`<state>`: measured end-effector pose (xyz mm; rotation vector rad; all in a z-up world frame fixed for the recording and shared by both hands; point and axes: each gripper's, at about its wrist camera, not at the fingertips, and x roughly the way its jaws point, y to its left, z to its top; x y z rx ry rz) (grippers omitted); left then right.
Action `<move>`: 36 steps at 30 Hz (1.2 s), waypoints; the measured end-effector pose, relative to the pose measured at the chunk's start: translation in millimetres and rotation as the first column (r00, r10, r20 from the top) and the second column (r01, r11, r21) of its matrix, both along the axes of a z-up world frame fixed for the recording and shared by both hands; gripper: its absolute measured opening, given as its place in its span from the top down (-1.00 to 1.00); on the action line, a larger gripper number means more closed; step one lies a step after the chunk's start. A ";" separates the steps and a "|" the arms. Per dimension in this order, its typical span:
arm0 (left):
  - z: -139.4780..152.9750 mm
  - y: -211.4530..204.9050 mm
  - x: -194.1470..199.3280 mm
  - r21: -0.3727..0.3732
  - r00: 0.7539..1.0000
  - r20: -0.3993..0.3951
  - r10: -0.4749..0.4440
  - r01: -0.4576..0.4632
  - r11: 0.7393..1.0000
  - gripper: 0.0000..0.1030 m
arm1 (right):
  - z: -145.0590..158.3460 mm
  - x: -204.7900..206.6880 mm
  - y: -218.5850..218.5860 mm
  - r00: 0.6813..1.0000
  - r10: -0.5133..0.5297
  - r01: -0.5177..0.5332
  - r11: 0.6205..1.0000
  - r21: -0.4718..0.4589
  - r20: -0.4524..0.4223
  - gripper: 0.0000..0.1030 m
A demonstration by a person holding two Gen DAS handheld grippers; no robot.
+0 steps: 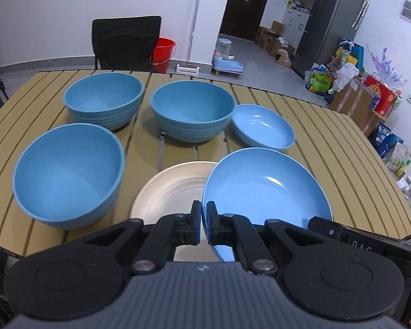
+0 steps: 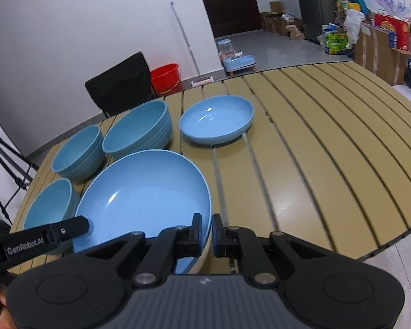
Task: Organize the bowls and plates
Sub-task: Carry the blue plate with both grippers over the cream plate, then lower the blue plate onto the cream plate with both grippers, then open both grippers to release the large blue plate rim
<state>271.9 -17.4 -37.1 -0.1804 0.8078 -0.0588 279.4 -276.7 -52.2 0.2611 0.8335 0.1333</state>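
Observation:
A large glossy blue plate [image 1: 265, 189] [image 2: 145, 194] is held between both grippers, tilted slightly over the table. My left gripper [image 1: 204, 219] is shut on its left rim, and its finger [image 2: 68, 229] shows in the right wrist view. My right gripper [image 2: 207, 233] is shut on the opposite rim. A cream plate [image 1: 172, 189] lies on the table, partly under the blue plate; its edge [image 2: 202, 260] peeks out below. Three deep blue bowls [image 1: 68, 172] [image 1: 104, 96] [image 1: 191, 107] stand to the left and behind. A smaller blue plate [image 1: 263, 126] [image 2: 216, 118] sits at the back.
The tan slatted table [image 2: 328, 150] stretches to the right of the dishes. A black chair [image 1: 126, 41] stands at the far edge, with a red bucket [image 1: 164, 49] behind it. A tripod leg [image 2: 2, 148] is at the left.

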 end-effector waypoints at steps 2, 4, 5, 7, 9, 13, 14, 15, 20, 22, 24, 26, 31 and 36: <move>-4.0 8.3 2.4 -0.005 1.000 -0.005 0.011 -0.011 1.000 0.91 | -4.7 5.0 9.6 1.000 0.011 -0.012 1.000 -0.008 -0.013 0.87; -8.3 14.9 4.9 -0.003 1.000 -0.015 0.017 -0.017 1.000 0.91 | -9.3 9.7 19.2 1.000 0.020 -0.020 1.000 -0.014 -0.024 0.87; -11.2 17.1 5.3 0.003 1.000 -0.019 0.017 -0.016 1.000 0.91 | -11.9 11.5 22.6 0.999 0.023 -0.024 1.000 -0.017 -0.029 0.87; -15.9 19.3 6.7 0.015 1.000 -0.022 0.013 -0.013 1.000 0.91 | -17.4 15.5 27.0 0.999 0.030 -0.031 0.999 -0.023 -0.041 0.87; -22.2 18.0 7.1 0.024 1.000 -0.026 0.009 -0.009 1.000 0.91 | -22.6 19.4 29.3 0.998 0.032 -0.033 0.999 -0.027 -0.053 0.87; -33.5 19.0 11.5 0.036 0.999 -0.043 0.003 -0.001 0.999 0.91 | -32.3 25.5 33.1 0.997 0.030 -0.032 0.999 -0.034 -0.073 0.87; -35.7 19.0 12.1 0.037 0.999 -0.046 0.001 0.000 0.999 0.91 | -34.5 25.7 32.7 0.997 0.029 -0.032 0.999 -0.035 -0.077 0.87; -37.6 18.7 12.6 0.038 0.999 -0.050 0.000 0.002 0.999 0.91 | -36.7 26.8 32.6 0.996 0.028 -0.031 0.999 -0.034 -0.081 0.87; -45.1 17.2 12.6 0.061 0.998 -0.056 -0.009 0.012 0.998 0.90 | -46.1 29.4 33.5 0.995 0.029 -0.032 0.999 -0.031 -0.098 0.87; -48.0 18.6 13.9 0.068 0.998 -0.058 -0.009 0.013 0.998 0.90 | -49.1 30.4 34.7 0.994 0.032 -0.035 0.999 -0.031 -0.104 0.87; -50.3 18.9 14.3 0.071 0.998 -0.063 -0.007 0.011 0.997 0.91 | -50.8 31.3 36.6 0.994 0.034 -0.038 0.999 -0.033 -0.108 0.87; -52.5 19.9 14.7 0.071 0.998 -0.069 -0.006 0.010 0.997 0.91 | -52.4 31.4 37.6 0.993 0.034 -0.038 0.999 -0.035 -0.109 0.88; -57.7 20.3 16.7 0.077 0.996 -0.084 -0.001 0.008 0.997 0.90 | -50.1 31.3 39.8 0.994 0.038 -0.042 0.998 -0.038 -0.098 0.87; -58.9 21.4 17.4 0.081 0.996 -0.089 0.003 0.005 0.997 0.88 | -49.8 32.4 40.8 0.994 0.047 -0.051 0.998 -0.035 -0.098 0.85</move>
